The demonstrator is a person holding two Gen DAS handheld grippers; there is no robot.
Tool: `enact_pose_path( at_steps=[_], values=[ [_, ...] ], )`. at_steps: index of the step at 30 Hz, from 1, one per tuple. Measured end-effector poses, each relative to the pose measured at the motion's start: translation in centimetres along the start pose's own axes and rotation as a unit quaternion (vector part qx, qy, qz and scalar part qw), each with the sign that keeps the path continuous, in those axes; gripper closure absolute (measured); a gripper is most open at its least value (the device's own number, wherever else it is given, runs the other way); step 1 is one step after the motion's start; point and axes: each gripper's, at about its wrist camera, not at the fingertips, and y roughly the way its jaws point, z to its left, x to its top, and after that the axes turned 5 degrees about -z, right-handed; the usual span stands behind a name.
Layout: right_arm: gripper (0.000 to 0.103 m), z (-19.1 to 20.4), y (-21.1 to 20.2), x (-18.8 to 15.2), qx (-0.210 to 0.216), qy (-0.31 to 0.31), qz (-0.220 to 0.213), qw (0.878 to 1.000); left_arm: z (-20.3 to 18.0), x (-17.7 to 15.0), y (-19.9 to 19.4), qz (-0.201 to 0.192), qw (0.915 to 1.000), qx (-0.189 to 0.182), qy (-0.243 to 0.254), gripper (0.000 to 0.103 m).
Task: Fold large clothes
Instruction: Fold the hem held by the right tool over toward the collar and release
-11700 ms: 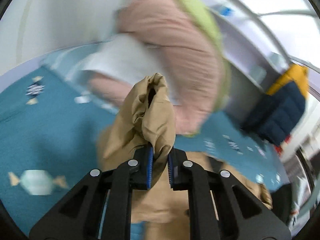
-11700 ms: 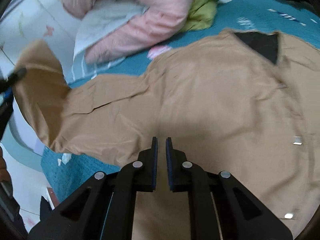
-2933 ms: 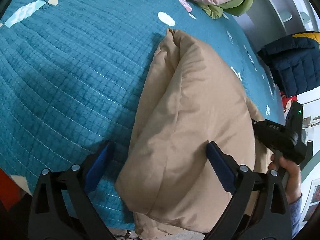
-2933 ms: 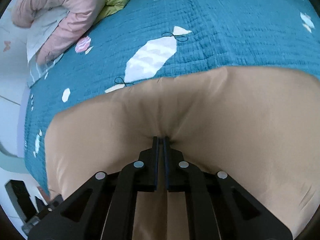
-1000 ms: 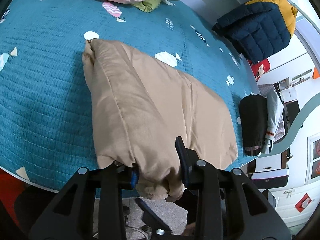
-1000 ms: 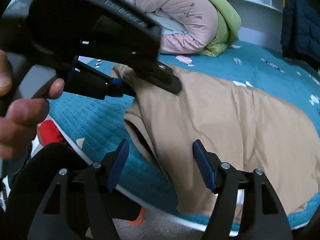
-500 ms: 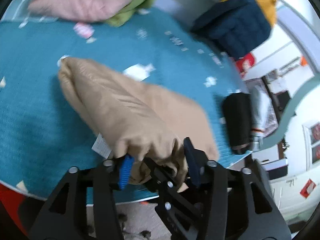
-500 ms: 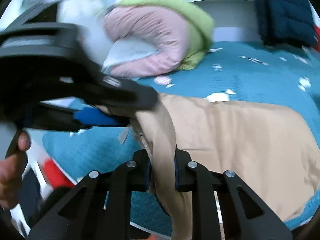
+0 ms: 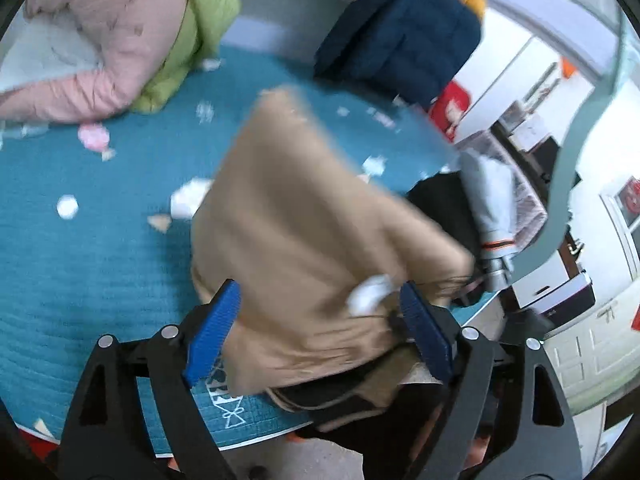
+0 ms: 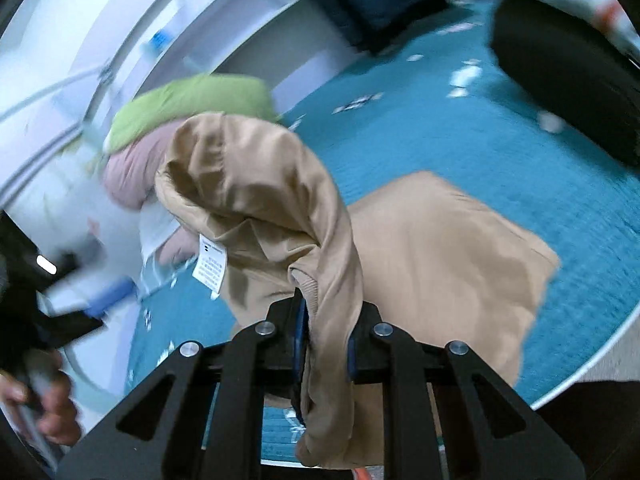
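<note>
The tan jacket (image 9: 308, 236) is folded into a thick bundle and lifted at its near end above the teal bedspread (image 9: 80, 248). My left gripper (image 9: 316, 328) is open, its blue pads wide apart on either side of the bundle's near end. My right gripper (image 10: 326, 336) is shut on a bunched edge of the tan jacket (image 10: 280, 200), which rises in front of the camera with a white care label hanging from it. The rest of the jacket lies on the bed to the right.
A pink and green duvet (image 9: 120, 36) is piled at the far left of the bed. A navy and yellow jacket (image 9: 404, 32) hangs at the far side. A black and grey folded pile (image 9: 476, 204) sits at the bed's right edge. The bed's front edge (image 9: 240, 436) is close below.
My left gripper has opened and let go of the bundle's end. My right gripper stays shut on the jacket and has lifted its edge up. Both views have swung and blurred.
</note>
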Motion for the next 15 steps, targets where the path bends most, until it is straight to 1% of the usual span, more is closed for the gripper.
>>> enact_pose_path(
  at_steps=[1, 3, 5, 6, 9, 10, 12, 15],
  values=[
    [0.089, -1.0, -0.2, 0.1, -0.004, 0.016, 0.0, 1.0, 0.5, -0.4, 1.7, 0.019, 0.9997, 0.007, -0.01, 0.021],
    [0.089, -3.4, -0.5, 0.4, -0.012, 0.063, -0.003, 0.998, 0.9, -1.1, 4.0, 0.033, 0.9992, 0.016, -0.017, 0.021],
    [0.089, -5.9, -0.3, 0.3, -0.019, 0.113, -0.001, 0.993, 1.2, -2.0, 6.7, 0.059, 0.9973, 0.039, -0.02, 0.021],
    [0.089, -6.9, 0.1, 0.1, -0.023, 0.13, 0.006, 0.991, 1.2, -2.5, 7.6, 0.067, 0.9965, 0.046, -0.018, 0.021],
    [0.088, -9.3, 1.3, -0.8, -0.023, 0.186, 0.034, 0.982, 0.8, -3.5, 10.6, 0.091, 0.9945, 0.05, -0.011, 0.021],
    [0.088, -9.9, 1.5, -1.2, -0.024, 0.2, 0.042, 0.979, 0.8, -3.8, 11.7, 0.104, 0.9931, 0.052, -0.017, 0.021],
    [0.088, -10.4, 1.5, -1.2, -0.032, 0.202, 0.044, 0.978, 0.7, -4.2, 13.1, 0.113, 0.992, 0.054, -0.017, 0.021],
    [0.087, -10.7, 0.9, -0.6, -0.042, 0.203, 0.036, 0.978, -0.8, -4.1, 14.8, 0.119, 0.9908, 0.064, 0.004, 0.02]
  ],
)
